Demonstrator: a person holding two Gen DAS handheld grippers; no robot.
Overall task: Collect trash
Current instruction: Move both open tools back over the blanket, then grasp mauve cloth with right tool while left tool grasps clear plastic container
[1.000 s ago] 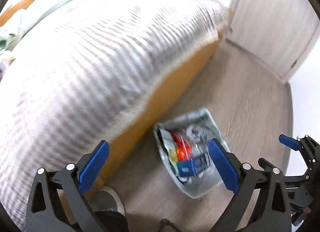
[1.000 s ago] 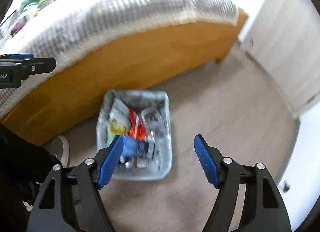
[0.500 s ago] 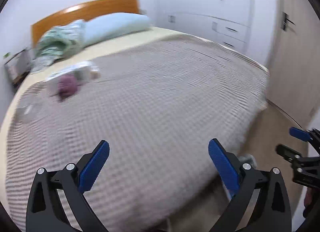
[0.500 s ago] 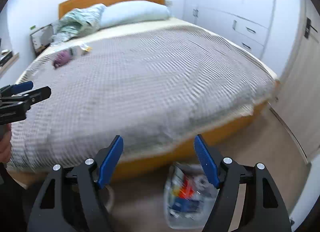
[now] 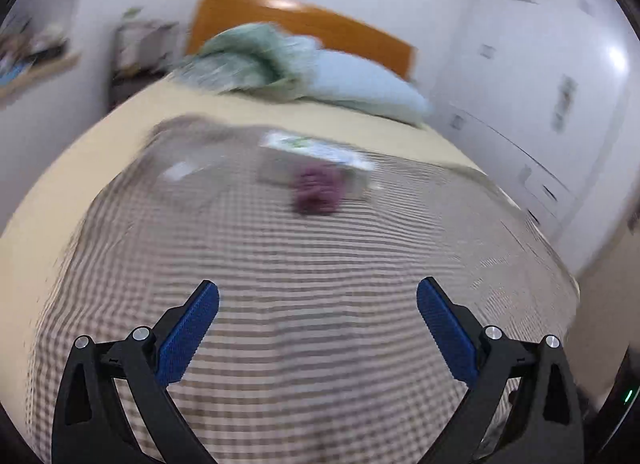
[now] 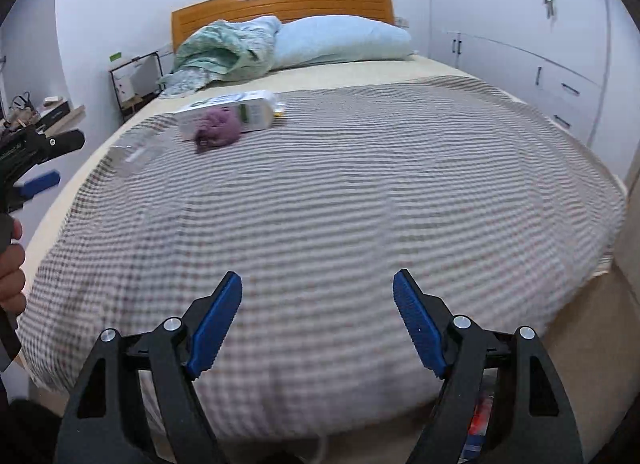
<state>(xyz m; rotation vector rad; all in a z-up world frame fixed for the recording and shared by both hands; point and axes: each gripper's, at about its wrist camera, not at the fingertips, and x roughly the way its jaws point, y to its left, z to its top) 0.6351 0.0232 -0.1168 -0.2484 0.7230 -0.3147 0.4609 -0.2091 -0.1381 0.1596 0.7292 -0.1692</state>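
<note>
Both grippers, left gripper [image 5: 318, 300] and right gripper [image 6: 317, 292], gape wide and empty, the right's jaws just opening further, aimed at purple wad [image 6: 218, 129] upper left, likely next pickup.

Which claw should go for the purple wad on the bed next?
Left, probably. The purple wad lies toward the bed's left side, where the left claw already sits at that edge; the right claw is over the foot end. Both are open and empty.
</note>
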